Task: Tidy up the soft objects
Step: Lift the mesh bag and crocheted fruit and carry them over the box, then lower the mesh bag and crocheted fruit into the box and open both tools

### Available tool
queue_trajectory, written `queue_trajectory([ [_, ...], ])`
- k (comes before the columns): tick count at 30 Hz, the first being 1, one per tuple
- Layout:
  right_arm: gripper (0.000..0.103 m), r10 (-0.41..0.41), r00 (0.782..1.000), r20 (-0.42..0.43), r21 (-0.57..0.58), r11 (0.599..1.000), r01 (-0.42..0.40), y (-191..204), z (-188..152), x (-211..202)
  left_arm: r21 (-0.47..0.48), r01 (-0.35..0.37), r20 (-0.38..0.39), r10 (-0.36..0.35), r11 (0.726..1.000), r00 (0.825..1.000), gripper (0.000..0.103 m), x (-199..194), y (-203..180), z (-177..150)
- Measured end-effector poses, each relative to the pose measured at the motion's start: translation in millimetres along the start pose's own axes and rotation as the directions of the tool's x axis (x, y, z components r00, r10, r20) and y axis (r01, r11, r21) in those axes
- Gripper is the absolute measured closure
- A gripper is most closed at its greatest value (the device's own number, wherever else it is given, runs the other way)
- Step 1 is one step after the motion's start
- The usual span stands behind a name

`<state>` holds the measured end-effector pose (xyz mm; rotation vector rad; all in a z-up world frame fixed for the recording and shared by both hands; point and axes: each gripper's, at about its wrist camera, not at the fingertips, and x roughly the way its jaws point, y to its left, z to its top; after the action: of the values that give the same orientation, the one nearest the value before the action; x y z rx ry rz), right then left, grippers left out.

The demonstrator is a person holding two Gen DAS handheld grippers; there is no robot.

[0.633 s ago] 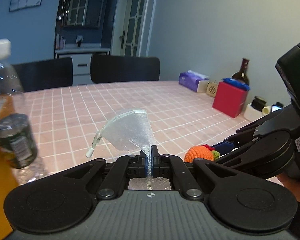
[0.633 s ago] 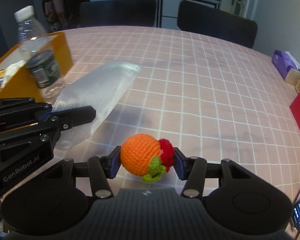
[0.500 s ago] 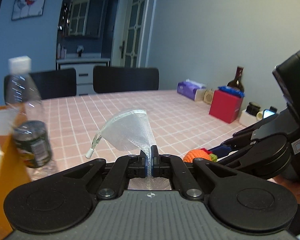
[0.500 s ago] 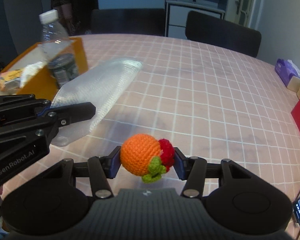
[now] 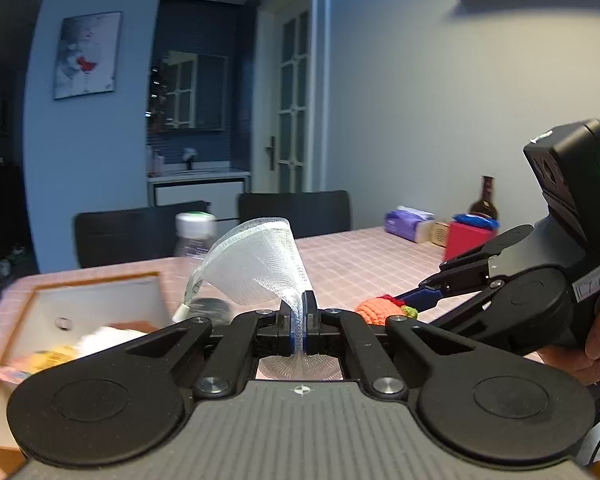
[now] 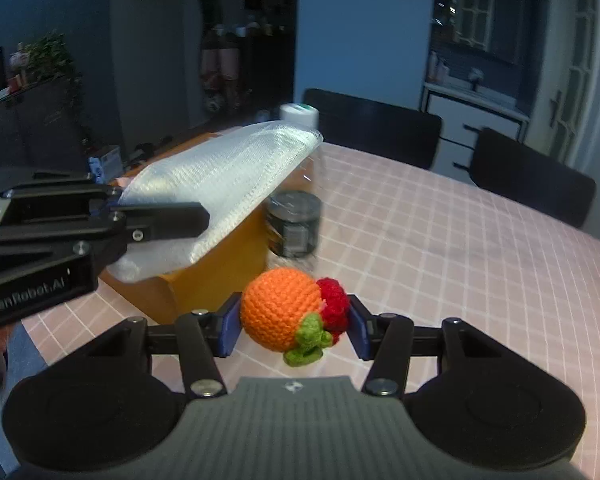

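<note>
My left gripper [image 5: 299, 316] is shut on a white mesh bag [image 5: 256, 268], which stands up from the pads with its mouth open. The bag [image 6: 220, 184] also shows in the right wrist view, held above an orange box [image 6: 220, 268]. My right gripper [image 6: 294, 326] is shut on an orange crocheted ball [image 6: 280, 314] with red and green trim, held above the table. The ball [image 5: 380, 310] also shows in the left wrist view, to the right of the left fingers. The box [image 5: 24, 304] lies low at the left, with several items inside.
A plastic water bottle [image 6: 296, 216] stands beside the box. The pink checked table [image 6: 460, 260] stretches to the right. A tissue pack [image 5: 406, 222], a red box [image 5: 470, 236] and a dark bottle [image 5: 486, 196] stand at the far right. Black chairs [image 6: 532, 188] line the far edge.
Both grippers have swung left toward the orange box and risen, keeping hold of the bag and the ball. The box and bottle now sit closer, ahead of me.
</note>
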<state>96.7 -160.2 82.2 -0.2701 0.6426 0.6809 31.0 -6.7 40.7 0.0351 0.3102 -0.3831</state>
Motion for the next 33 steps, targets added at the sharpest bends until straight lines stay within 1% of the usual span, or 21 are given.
queue_trajectory([
  [4, 0.050, 0.027, 0.999, 0.024, -0.059, 0.998, -0.025, 23, 24, 17, 0.001, -0.036, 0.015, 0.036, 0.999, 0.999, 0.100, -16, 25, 12],
  [8, 0.050, 0.040, 0.998, 0.049, -0.106, 0.994, -0.035, 42, 48, 36, 0.051, -0.122, 0.035, 0.120, 0.991, 0.992, 0.100, -20, 42, 24],
  [10, 0.050, 0.058, 0.997, 0.048, -0.114, 0.992, -0.052, 52, 57, 48, 0.076, -0.151, 0.030, 0.150, 0.986, 0.988, 0.100, -17, 51, 31],
  [12, 0.050, 0.059, 0.997, 0.043, -0.131, 0.990, -0.053, 62, 68, 65, 0.091, -0.171, 0.023, 0.170, 0.981, 0.985, 0.100, -11, 62, 36],
  [16, 0.050, 0.060, 0.998, 0.026, -0.158, 0.986, -0.055, 73, 91, 109, 0.119, -0.200, -0.008, 0.202, 0.973, 0.979, 0.101, 6, 90, 43],
  [17, 0.050, 0.054, 0.998, 0.024, -0.173, 0.984, -0.049, 76, 95, 118, 0.122, -0.207, -0.021, 0.211, 0.971, 0.977, 0.100, 12, 98, 44],
  [20, 0.050, -0.021, 0.999, 0.034, -0.247, 0.969, 0.029, 85, 104, 144, 0.146, -0.229, -0.052, 0.239, 0.962, 0.970, 0.100, 24, 122, 43],
  [22, 0.050, -0.073, 0.997, 0.038, -0.305, 0.949, 0.081, 91, 108, 163, 0.156, -0.242, -0.085, 0.257, 0.958, 0.963, 0.100, 37, 139, 41],
  [25, 0.050, -0.144, 0.989, 0.025, -0.380, 0.914, 0.143, 96, 113, 194, 0.138, -0.239, -0.145, 0.259, 0.961, 0.955, 0.100, 59, 163, 37],
  [27, 0.050, -0.169, 0.986, -0.004, -0.395, 0.906, 0.154, 97, 117, 212, 0.118, -0.229, -0.190, 0.249, 0.966, 0.950, 0.100, 72, 178, 31],
  [31, 0.050, -0.164, 0.983, -0.087, -0.355, 0.927, 0.123, 88, 127, 236, 0.070, -0.233, -0.281, 0.243, 0.970, 0.928, 0.100, 95, 204, 18],
  [33, 0.050, -0.171, 0.979, -0.113, -0.355, 0.927, 0.121, 86, 131, 247, 0.026, -0.221, -0.328, 0.217, 0.975, 0.919, 0.100, 103, 217, 11],
])
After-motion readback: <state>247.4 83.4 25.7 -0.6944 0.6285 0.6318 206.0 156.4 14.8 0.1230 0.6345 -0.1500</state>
